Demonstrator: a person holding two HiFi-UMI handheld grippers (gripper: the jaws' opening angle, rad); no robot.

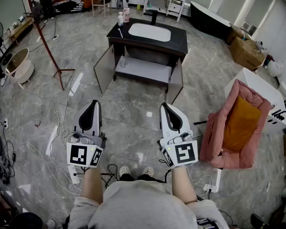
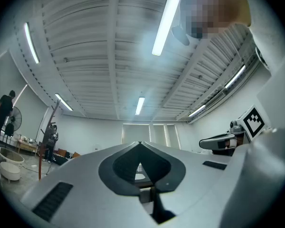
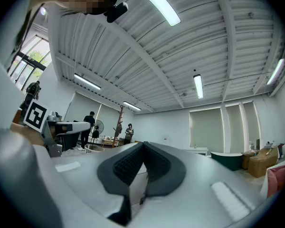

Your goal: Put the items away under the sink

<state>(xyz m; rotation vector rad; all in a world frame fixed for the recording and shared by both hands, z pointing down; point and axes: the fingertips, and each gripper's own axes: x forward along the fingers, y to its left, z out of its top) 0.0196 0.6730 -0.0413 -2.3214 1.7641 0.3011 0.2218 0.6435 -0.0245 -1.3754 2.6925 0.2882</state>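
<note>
Head view: I hold the left hand-held gripper (image 1: 91, 109) and the right hand-held gripper (image 1: 168, 112) side by side above the floor, well apart from the sink cabinet (image 1: 179, 38). Its doors stand open, and a white bottle (image 1: 120, 18) stands on top beside the basin.

Left gripper view: jaws pressed together, nothing between them.

Right gripper view: jaws likewise together, empty.

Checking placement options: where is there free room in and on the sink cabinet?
The shelf under the basin, between the open doors, looks bare. The countertop right of the basin is free. Crowded: the left rear corner, with bottles.
</note>
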